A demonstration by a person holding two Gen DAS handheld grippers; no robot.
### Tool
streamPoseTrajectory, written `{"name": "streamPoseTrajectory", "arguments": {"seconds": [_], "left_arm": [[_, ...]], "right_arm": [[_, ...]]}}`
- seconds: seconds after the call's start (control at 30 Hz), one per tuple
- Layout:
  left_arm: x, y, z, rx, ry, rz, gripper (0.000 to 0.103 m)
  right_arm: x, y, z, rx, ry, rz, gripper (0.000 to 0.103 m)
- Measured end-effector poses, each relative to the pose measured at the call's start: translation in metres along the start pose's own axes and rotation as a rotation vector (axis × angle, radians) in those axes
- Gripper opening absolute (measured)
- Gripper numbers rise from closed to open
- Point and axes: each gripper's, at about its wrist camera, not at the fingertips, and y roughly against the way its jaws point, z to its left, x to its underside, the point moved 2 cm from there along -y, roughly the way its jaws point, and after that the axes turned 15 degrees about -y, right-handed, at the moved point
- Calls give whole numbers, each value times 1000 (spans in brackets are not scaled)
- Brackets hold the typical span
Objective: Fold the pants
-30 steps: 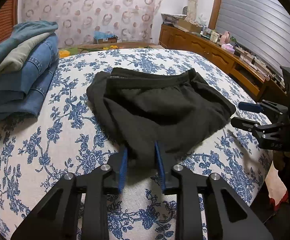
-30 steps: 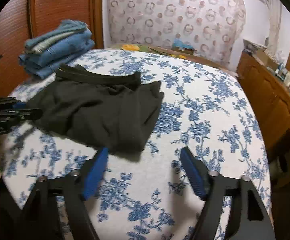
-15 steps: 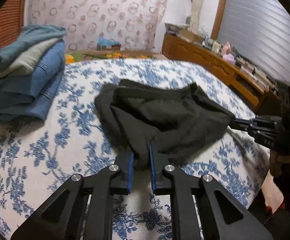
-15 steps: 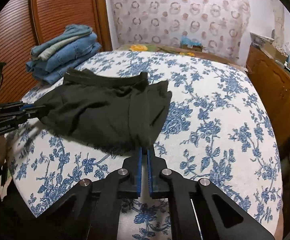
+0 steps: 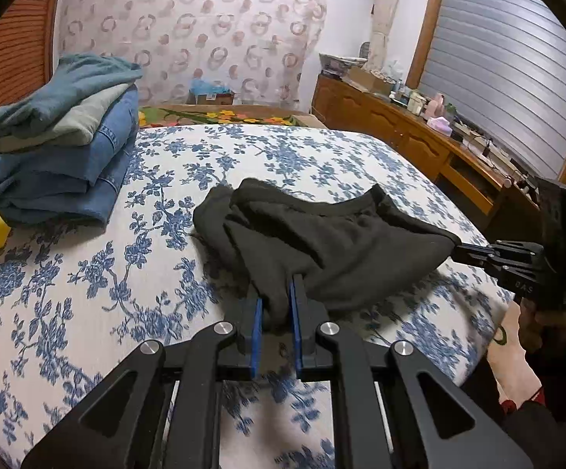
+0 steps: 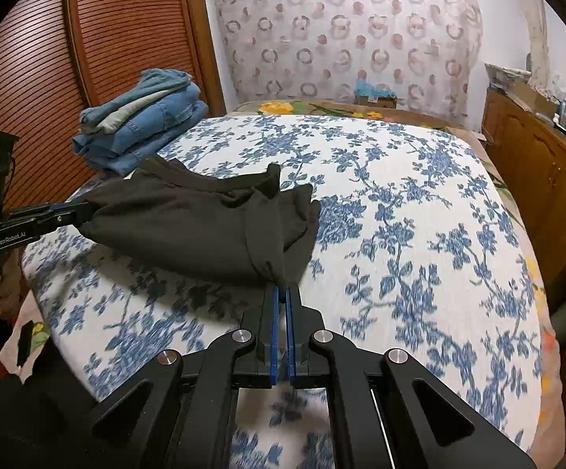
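The black pants (image 5: 322,242) lie near the front edge of the bed (image 5: 87,273). They look soft and floppy. The left gripper (image 5: 275,305) and right gripper (image 6: 281,293) each pinch a near corner, jaws closed tight on cloth.

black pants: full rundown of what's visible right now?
The black pants look like soft, matte knit fabric, bunched and partly folded, with a banded waistband edge on the far side. They lie on the blue-floral bedspread, near edge lifted. The left gripper is shut on one near corner, the right gripper on the other. They look apart from the folded jeans stack.
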Motion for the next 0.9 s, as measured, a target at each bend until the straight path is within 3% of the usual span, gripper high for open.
{"name": "streamPoseTrajectory", "arguments": {"seconds": [0.27, 0.37, 0.43, 0.57, 0.9], "left_arm": [[-6, 10, -15, -19, -44, 29, 18], [-8, 10, -10, -38, -42, 28, 33], [-10, 8, -7, -43, -38, 26, 48], [-13, -1, -1, -49, -38, 29, 48], [-23, -40, 7, -44, -67, 72, 48]], "right_arm": [[1, 21, 2, 8, -7, -2, 3], [-1, 27, 2, 21, -5, -19, 7], [-4, 30, 3, 24, -7, -29, 8], [-11, 31, 5, 17, -12, -42, 25], [-38, -17, 24, -27, 34, -18, 28]]}}
